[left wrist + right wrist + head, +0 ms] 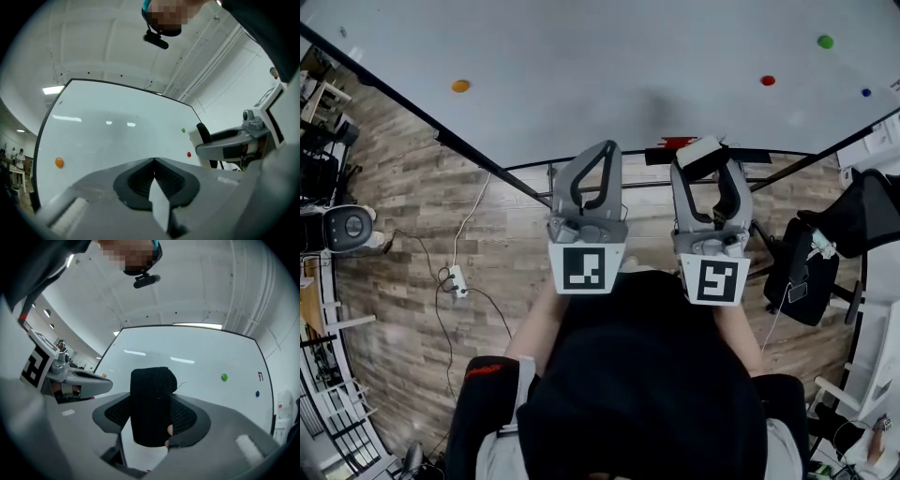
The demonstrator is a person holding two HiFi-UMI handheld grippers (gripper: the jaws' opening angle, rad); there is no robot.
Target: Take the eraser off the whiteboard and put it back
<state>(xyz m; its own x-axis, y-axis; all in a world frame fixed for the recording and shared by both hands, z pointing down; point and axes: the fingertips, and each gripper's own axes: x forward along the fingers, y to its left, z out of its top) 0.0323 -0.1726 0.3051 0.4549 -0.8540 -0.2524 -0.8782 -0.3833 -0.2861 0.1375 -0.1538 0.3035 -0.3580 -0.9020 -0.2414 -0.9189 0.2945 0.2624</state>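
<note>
Right tongs [709, 174]: pinched the eraser [151, 406] by its two long sides, jaws set wide around it.
Left tongs [153, 160]: pressed together, nothing between them.
Eraser's place: off the whiteboard [581, 75], carried in the right tongs, clear of the surface.
Board from eraser: dead ahead, along the line of the jaws.
Nearer hand: the right, by my reckoning, since it had the eraser.
Long axis: upright, sticking out above and below the jaws.
Facing: the dark felt side was turned back at the person, away from the board.
</note>
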